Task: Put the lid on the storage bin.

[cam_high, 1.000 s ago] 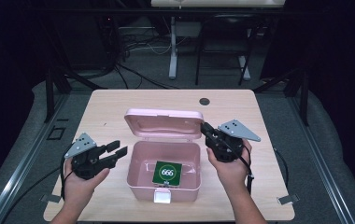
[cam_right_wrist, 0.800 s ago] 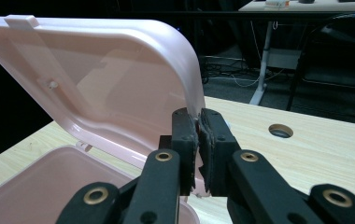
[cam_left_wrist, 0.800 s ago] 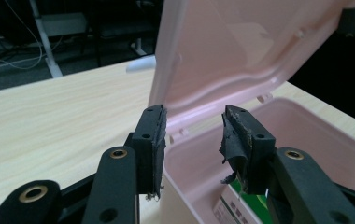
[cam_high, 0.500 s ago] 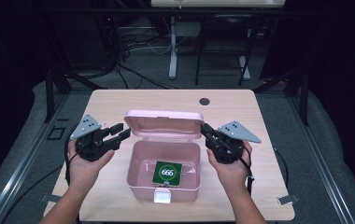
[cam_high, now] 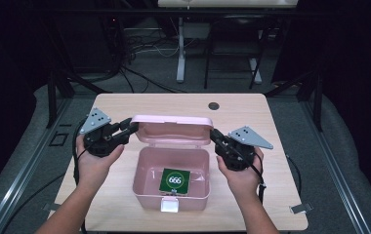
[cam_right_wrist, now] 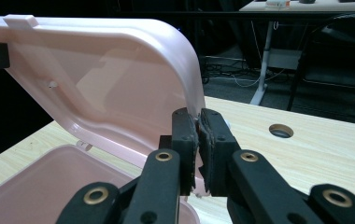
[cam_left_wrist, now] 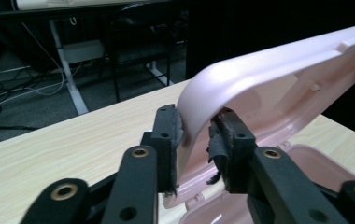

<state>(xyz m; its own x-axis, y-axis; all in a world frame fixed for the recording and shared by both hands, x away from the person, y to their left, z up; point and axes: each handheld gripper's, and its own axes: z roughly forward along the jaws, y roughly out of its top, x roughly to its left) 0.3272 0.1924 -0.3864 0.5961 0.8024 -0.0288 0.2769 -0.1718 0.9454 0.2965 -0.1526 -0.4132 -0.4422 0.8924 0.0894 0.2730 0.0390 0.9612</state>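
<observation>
Box: pale pink plastic storage box [cam_high: 147, 187], open, standing at the near middle of the light wooden table [cam_high: 271, 122], small white latch tab on its near wall.
Lid: rounded pink plastic lid [cam_high: 172, 129], raised on the far side of the box, tilted, inner face turned toward the near edge.
Contents: green square card with white "666" print [cam_high: 175, 180], lying flat on the box floor, right of centre.
Left gripper [cam_high: 129, 129]: at the left end of the lid, held in the left hand [cam_high: 93, 163]; jaws narrowed, just been closing, lid's left corner edge between them. In the left gripper view [cam_left_wrist: 195, 140] left pad against the lid's outer face, right pad at its inner rim with a slight gap showing; firm pressing not certain.
Right gripper [cam_high: 215, 136]: at the right end of the lid, held in the right hand [cam_high: 242, 178]; jaws narrow, clamped on the lid's right corner edge. In the right gripper view [cam_right_wrist: 198, 140] both pads squeezed on the thin pink rim.
Table hole: dark round opening [cam_high: 214, 106] near the far edge, well apart from the box.
Floor: grey, with cables beyond the far edge of the table.
</observation>
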